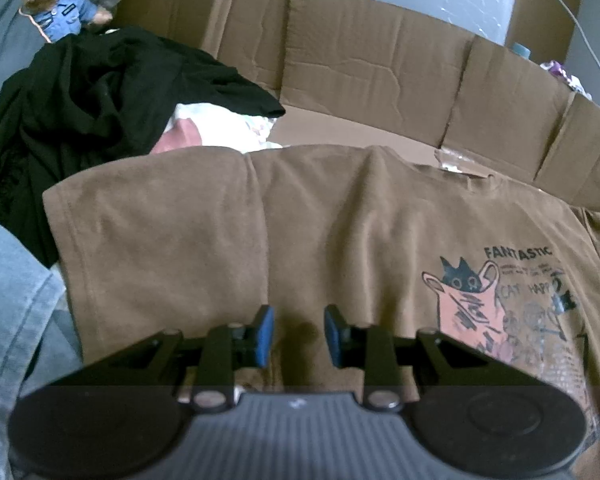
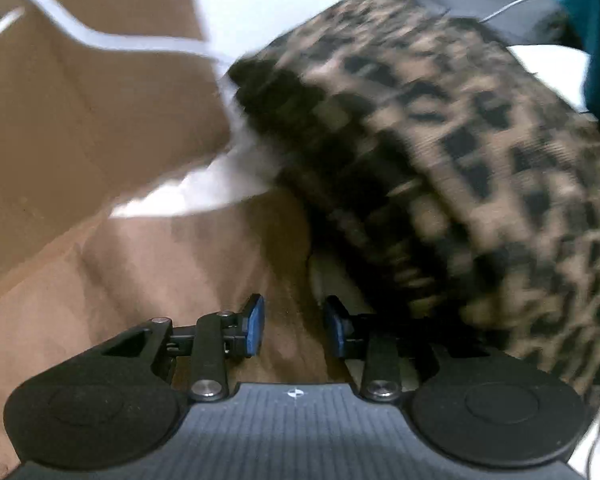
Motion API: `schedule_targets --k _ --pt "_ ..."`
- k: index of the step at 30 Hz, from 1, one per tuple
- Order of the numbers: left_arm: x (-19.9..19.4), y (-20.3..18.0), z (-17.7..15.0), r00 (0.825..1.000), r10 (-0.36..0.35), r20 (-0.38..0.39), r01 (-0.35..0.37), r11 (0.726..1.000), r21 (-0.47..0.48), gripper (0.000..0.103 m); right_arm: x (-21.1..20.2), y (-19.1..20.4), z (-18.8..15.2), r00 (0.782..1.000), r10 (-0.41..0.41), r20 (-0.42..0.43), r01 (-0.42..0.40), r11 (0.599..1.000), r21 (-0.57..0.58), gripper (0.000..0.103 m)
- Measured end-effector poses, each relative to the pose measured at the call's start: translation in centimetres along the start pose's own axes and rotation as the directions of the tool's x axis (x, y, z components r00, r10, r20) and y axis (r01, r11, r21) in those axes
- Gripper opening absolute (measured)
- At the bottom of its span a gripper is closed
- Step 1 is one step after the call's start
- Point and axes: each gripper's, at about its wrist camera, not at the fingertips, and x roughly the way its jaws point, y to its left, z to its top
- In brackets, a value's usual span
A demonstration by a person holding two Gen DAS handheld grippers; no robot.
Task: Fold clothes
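Observation:
A brown T-shirt [image 1: 300, 232] with a cat print and the word FANTASTIC lies spread front-up on flattened cardboard, its left sleeve laid out flat. My left gripper [image 1: 299, 334] hovers low over the shirt's body, jaws open with nothing between the blue pads. In the right wrist view, my right gripper [image 2: 294, 330] is open and empty over brown fabric [image 2: 188, 280], right beside a leopard-print garment [image 2: 460, 160]. This view is blurred by motion.
A black garment [image 1: 100, 104] is heaped at the back left with white and pink cloth [image 1: 212, 124] beside it. A teddy bear [image 1: 56, 4] sits behind. Cardboard flaps [image 1: 380, 68] stand along the back. Blue denim [image 1: 12, 320] lies at the left. A white cord [image 2: 100, 36] crosses the cardboard.

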Motion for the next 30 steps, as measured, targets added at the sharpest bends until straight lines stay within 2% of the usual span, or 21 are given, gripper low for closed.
schedule_targets --k 1,6,8,11,13,16,19,20,22,24,30 --pt "0.0 0.0 0.0 1.000 0.000 0.000 0.000 1.000 0.000 0.030 0.3 0.2 -0.1 1.000 -0.006 -0.008 0.005 1.000 -0.014 0.042" --pt "0.0 0.1 0.0 1.000 0.000 0.000 0.000 1.000 -0.009 0.030 1.0 0.0 0.9 1.000 -0.017 -0.009 0.017 1.000 0.013 0.042" --pt "0.1 0.0 0.0 1.000 -0.002 0.000 0.002 1.000 -0.009 0.030 1.0 0.3 1.1 1.000 -0.025 -0.006 0.025 0.999 -0.031 0.020" --pt "0.1 0.1 0.0 1.000 -0.006 -0.001 0.006 1.000 -0.009 0.030 0.6 1.0 1.0 0.994 -0.101 0.027 0.104 0.989 -0.102 0.005" --pt "0.1 0.2 0.1 1.000 -0.008 0.001 0.008 1.000 -0.009 0.030 0.4 1.5 0.9 0.982 -0.178 0.065 0.186 0.974 -0.133 0.002" --pt "-0.1 0.4 0.1 1.000 -0.008 0.008 0.008 1.000 -0.017 0.030 0.7 1.4 0.9 0.973 -0.214 0.082 0.224 0.964 -0.142 0.005" --pt "-0.2 0.7 0.2 1.000 -0.008 0.011 0.009 0.999 -0.031 0.030 0.3 0.9 1.2 0.983 -0.176 0.048 0.179 0.981 -0.070 0.011" --pt "-0.2 0.7 0.2 1.000 -0.009 0.012 0.010 0.999 -0.032 0.030 0.0 0.7 1.3 0.987 -0.157 0.033 0.158 0.987 -0.041 0.021" --pt "-0.2 0.7 0.2 1.000 -0.011 0.014 0.011 0.999 -0.032 0.030 -1.4 0.2 1.6 0.996 -0.085 0.018 0.084 0.996 0.041 0.034" --pt "-0.3 0.7 0.2 1.000 -0.012 0.015 0.012 0.999 -0.033 0.030 -3.0 0.0 2.0 0.999 -0.030 0.023 0.028 0.995 0.092 0.036" --pt "-0.4 0.7 0.2 1.000 -0.008 0.021 0.009 0.999 -0.033 0.030 -5.6 2.3 5.3 0.997 0.048 0.064 -0.049 0.999 0.012 0.036"
